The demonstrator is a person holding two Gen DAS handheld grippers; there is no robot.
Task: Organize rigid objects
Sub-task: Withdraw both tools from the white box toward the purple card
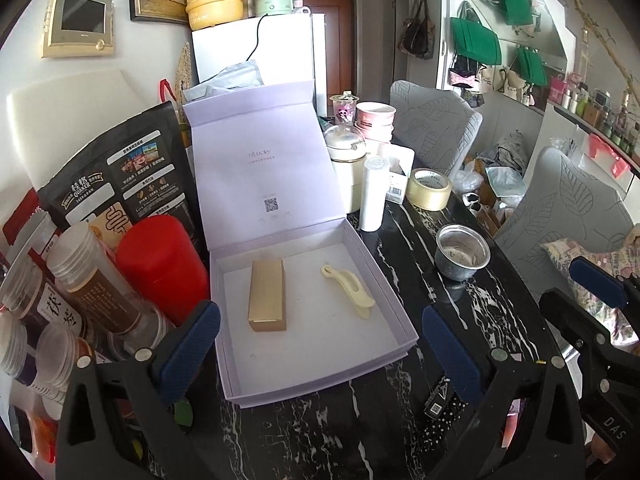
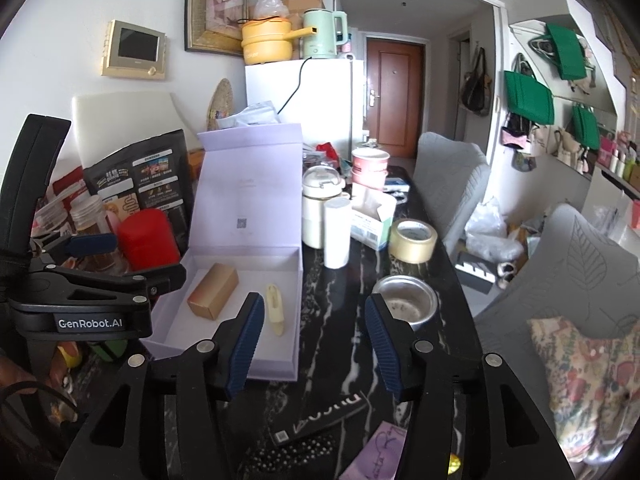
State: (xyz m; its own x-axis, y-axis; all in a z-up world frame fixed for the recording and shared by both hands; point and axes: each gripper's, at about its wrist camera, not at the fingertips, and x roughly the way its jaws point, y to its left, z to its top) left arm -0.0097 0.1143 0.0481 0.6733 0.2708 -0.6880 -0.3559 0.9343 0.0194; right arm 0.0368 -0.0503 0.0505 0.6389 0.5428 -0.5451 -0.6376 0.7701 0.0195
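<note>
The black marble-patterned table [image 1: 420,264], glossy and veined white, runs from the cluttered left side to a curved right edge beside two grey leaf-print chairs [image 1: 436,120]. On it lies one pale lilac cardboard gift box [image 1: 384,292], square and shallow, its hinged lid [image 1: 260,152] standing upright at the back; bare tabletop stays free along its front and right walls. Inside are two rigid things, well apart: one gold rectangular carton [image 1: 267,295], smooth and matte, lying flat toward the left, and one cream plastic clip [image 1: 349,292], long and curved, toward the right. Right of the box stand one white cylinder roll [image 1: 374,194], one ring of clear packing tape [image 1: 429,189] and one round metal bowl [image 1: 462,251]. The left gripper [image 1: 320,354] has its ribbed blue pads spread wide with nothing between them. The right gripper [image 2: 315,346] stands about half open over bare table, also empty.
</note>
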